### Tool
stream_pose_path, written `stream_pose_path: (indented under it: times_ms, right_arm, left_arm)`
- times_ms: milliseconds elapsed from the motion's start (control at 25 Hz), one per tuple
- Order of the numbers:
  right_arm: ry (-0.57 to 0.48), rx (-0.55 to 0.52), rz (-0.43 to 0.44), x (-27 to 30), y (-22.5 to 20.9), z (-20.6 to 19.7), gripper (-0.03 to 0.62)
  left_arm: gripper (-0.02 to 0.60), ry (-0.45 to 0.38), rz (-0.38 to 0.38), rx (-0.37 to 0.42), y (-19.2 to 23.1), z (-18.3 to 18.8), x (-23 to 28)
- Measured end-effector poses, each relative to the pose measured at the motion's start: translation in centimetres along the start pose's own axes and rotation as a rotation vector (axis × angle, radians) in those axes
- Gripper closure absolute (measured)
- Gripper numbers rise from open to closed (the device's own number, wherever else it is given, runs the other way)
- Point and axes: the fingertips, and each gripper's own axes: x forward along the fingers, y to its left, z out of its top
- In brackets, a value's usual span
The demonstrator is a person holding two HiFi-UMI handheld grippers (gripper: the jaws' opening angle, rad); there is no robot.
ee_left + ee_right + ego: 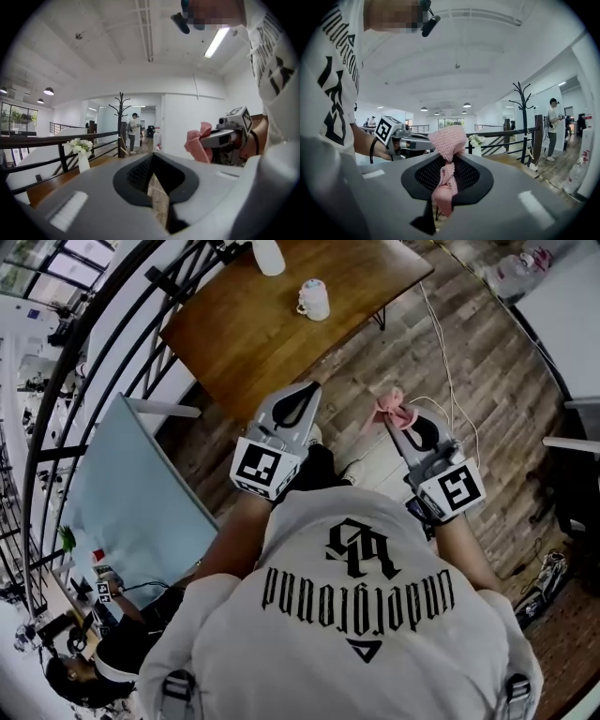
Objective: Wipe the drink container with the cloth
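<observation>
We look down over a person's white T-shirt [356, 615]; its black gothic lettering reads "underground", upside down from here, beneath a monogram we cannot decipher. Each hand holds out a grey gripper bearing a cube [265, 465] of black-and-white square markers. The left gripper [307, 392] is clenched on nothing, and plank flooring shows past its jaws. The right gripper [398, 423] is clamped on a pink knitted cloth [389, 407], which bunches above the jaws and hangs below them. Both grippers are in the air over the wood-plank floor [469, 362], short of the wooden tabletop [262, 334]. On that tabletop stands the white drink container [314, 299], which has a handle and is well apart from both grippers. Any label on it is too small to read. Farther along stands a white vase [83, 161] of white flowers.
</observation>
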Motion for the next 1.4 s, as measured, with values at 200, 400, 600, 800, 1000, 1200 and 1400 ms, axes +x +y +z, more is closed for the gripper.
stream_pose_path:
  times_ms: [200, 400, 600, 800, 1000, 1200, 1400]
  right_arm:
    - [0.012, 0.019, -0.024, 3.0, -3.3, 0.2, 0.548]
    - [0.016, 0.026, -0.062, 7.4, -6.8, 0.5, 0.548]
    - [-0.004, 0.022, -0.089, 12.9, -8.6, 2.4, 0.548]
    - [-0.030, 0.012, -0.102, 17.9, -8.8, 5.0, 0.548]
    - [-0.021, 0.029, -0.093, 21.9, -9.4, 5.2, 0.548]
    - [-0.009, 0.044, -0.076, 24.4, -11.0, 4.9, 0.548]
    - [-0.004, 0.072, -0.054, 26.5, -13.2, 4.2, 0.548]
  left_arm:
    - [0.532, 0.009, -0.016, -0.001, 3.6, -0.1, 3.3]
    - [0.532, -0.001, -0.050, 0.001, 8.2, 0.1, 6.3]
    - [0.532, 0.008, -0.080, 0.009, 13.3, 1.0, 8.3]
    - [0.532, 0.021, -0.095, 0.053, 18.1, 1.8, 8.7]
    - [0.532, 0.037, -0.108, 0.113, 20.5, 1.6, 9.7]
    - [0.532, 0.060, -0.152, 0.114, 21.3, 0.4, 11.3]
    - [0.531, 0.090, -0.181, 0.131, 21.9, -0.7, 13.1]
